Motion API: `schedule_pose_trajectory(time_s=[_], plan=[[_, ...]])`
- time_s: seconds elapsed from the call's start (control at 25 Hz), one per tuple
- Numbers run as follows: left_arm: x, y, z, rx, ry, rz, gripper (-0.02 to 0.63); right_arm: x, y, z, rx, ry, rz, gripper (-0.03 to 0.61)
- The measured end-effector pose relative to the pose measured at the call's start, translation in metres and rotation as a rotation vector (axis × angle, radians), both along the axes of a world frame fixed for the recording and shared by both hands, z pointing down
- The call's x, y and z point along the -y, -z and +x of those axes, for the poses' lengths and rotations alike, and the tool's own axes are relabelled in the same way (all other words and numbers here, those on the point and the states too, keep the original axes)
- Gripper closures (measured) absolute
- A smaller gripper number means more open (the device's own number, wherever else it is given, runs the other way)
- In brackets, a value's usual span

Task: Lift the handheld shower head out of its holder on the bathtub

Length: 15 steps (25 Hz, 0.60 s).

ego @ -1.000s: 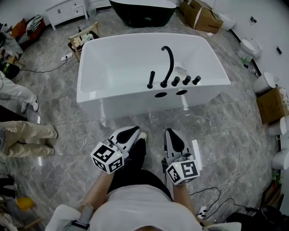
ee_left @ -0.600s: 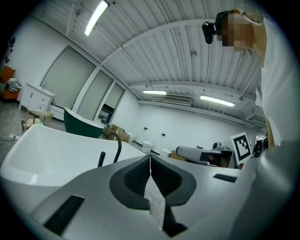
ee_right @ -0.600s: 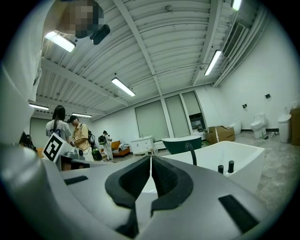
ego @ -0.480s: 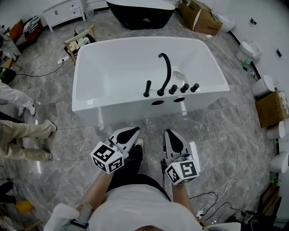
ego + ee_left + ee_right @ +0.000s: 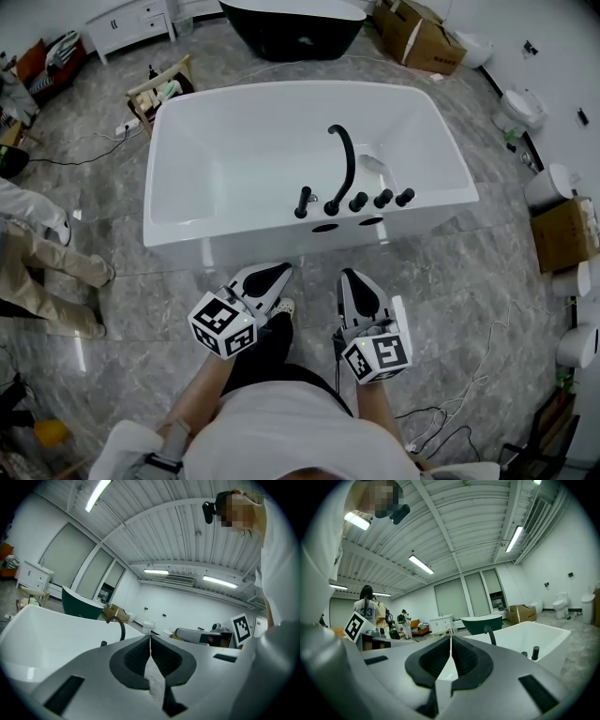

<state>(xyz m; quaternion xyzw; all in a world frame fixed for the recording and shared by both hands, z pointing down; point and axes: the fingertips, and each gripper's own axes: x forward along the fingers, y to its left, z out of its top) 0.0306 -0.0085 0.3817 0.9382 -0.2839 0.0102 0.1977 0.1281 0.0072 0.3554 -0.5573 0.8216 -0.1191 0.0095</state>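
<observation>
Shower head (image 5: 303, 199) in its holder (image 5: 300, 215) on the tub (image 5: 187, 239)
It stands on the near rim. The left tongs (image 5: 281, 271) and right tongs (image 5: 352, 277) are both shut tight, holding nothing, apart from it.

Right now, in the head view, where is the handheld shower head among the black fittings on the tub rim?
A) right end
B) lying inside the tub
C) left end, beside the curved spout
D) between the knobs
C: the handheld shower head stands upright at the row's left end, just left of the curved spout, with three knobs to the spout's right.
</observation>
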Motion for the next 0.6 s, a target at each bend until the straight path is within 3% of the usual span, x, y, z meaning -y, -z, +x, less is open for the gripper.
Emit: schedule_pose_trajectory(time_s=[0.6], plan=[[0.080, 0.000, 0.032, -0.037, -0.030, -0.001, 0.601, 0.074, 0.007, 0.020, -0.015, 0.002, 0.024, 0.558]])
